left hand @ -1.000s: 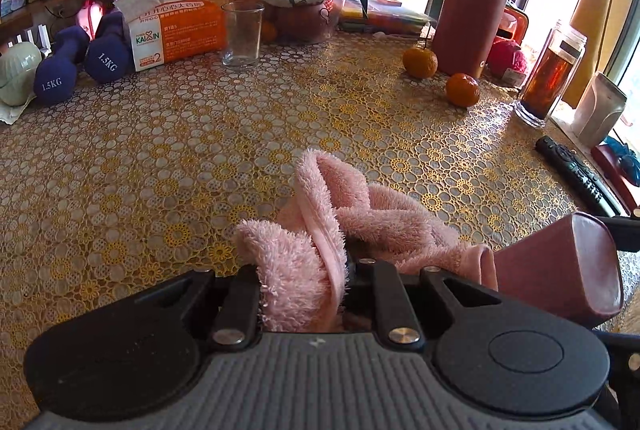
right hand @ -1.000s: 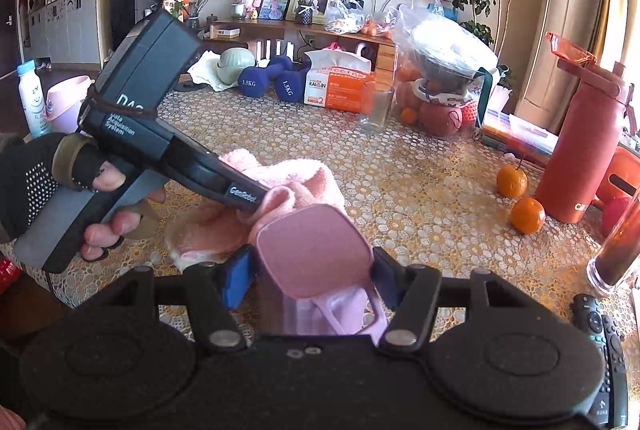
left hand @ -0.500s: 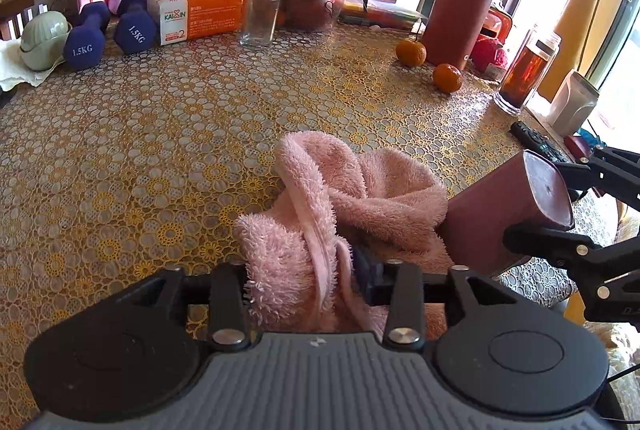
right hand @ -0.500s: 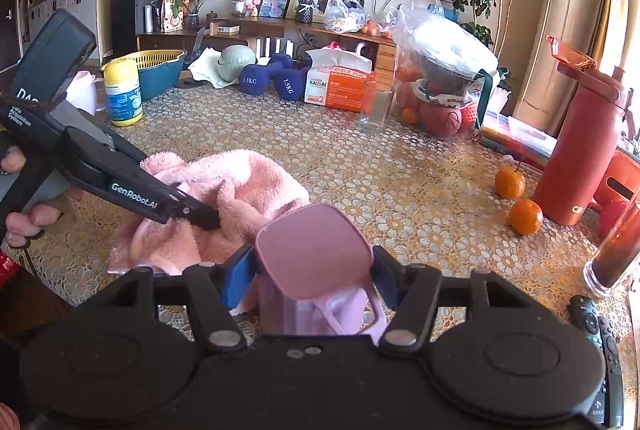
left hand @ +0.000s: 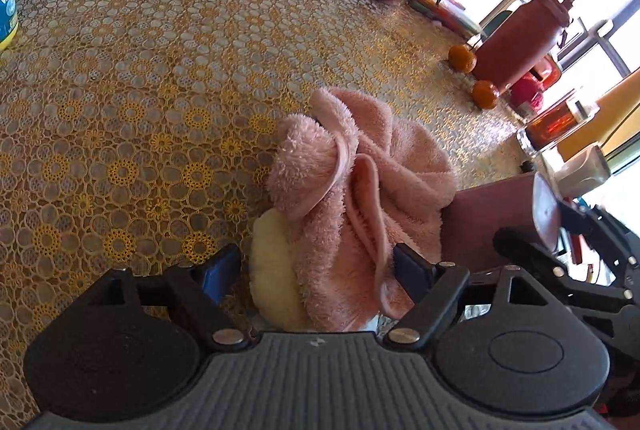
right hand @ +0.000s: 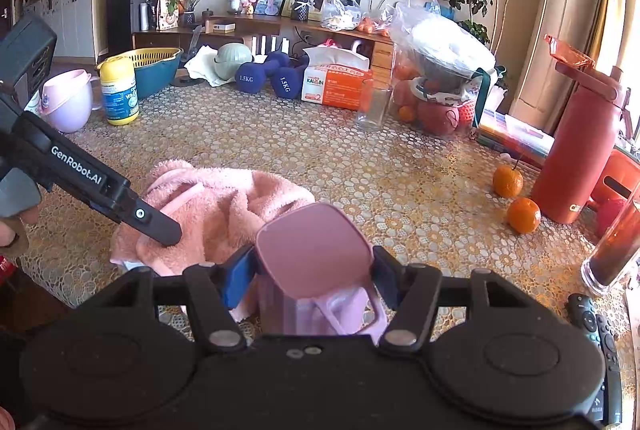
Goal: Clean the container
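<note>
Left gripper (left hand: 316, 272): now spreading wide around pink towel (left hand: 360, 198) on counter (left hand: 120, 90). Right gripper (right hand: 314, 280): you are clamping pink container (right hand: 314, 250), bottom outward; interior hidden, handle partly cut off.

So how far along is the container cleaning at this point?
Done: the pink container sits clamped in the right tongs. In hand: the left tongs stand open around the pink towel, bunched on the table beside the container. Left: probably gripping the towel and wiping; the container's cleanliness cannot be judged.
</note>
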The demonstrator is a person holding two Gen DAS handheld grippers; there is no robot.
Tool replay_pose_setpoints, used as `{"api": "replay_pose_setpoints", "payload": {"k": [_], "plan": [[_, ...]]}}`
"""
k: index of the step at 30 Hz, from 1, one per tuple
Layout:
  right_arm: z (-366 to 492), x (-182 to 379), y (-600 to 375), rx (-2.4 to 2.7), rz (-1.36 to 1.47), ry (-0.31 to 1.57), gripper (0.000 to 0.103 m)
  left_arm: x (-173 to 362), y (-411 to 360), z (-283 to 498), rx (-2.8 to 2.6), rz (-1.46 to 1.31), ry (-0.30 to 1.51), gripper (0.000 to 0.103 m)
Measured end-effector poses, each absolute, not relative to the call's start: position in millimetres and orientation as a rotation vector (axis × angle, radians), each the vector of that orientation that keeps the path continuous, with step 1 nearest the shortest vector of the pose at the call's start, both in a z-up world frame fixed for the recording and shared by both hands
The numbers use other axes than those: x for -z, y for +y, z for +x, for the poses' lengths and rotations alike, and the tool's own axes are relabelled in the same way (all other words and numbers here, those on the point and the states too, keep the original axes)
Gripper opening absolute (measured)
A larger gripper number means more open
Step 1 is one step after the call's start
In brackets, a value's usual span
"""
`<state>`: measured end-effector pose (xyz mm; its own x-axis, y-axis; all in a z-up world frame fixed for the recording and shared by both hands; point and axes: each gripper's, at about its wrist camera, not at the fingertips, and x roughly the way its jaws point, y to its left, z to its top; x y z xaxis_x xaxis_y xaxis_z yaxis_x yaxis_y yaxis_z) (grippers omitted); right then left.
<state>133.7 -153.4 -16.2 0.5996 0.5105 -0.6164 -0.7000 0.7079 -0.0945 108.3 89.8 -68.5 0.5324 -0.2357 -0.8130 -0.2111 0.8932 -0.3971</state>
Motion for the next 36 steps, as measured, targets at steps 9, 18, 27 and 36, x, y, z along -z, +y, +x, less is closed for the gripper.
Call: {"api": "replay_pose_setpoints", "payload": {"k": [9, 18, 27, 36], "plan": [[133.6, 16.2, -153.8, -0.716, -0.347, 0.595, 0.062, 64.6, 75.5, 101.0, 0.001, -0.394, 0.95, 0.055], [132.4, 16.4, -154.9, -0.721, -0.358, 0.586, 0.062, 16.0, 74.3, 101.3, 0.102, -0.376, 0.763, 0.033], [132.0, 17.1, -152.6, -0.724, -0.379, 0.58, 0.063, -35.1, 44.3, 115.2, 0.317, -0.41, 0.642, 0.033], [135.9, 21.5, -153.4, -0.705, -0.39, 0.593, 0.061, -18.4, 14.9, 141.1, 0.301, -0.349, 0.664, 0.033]]}}
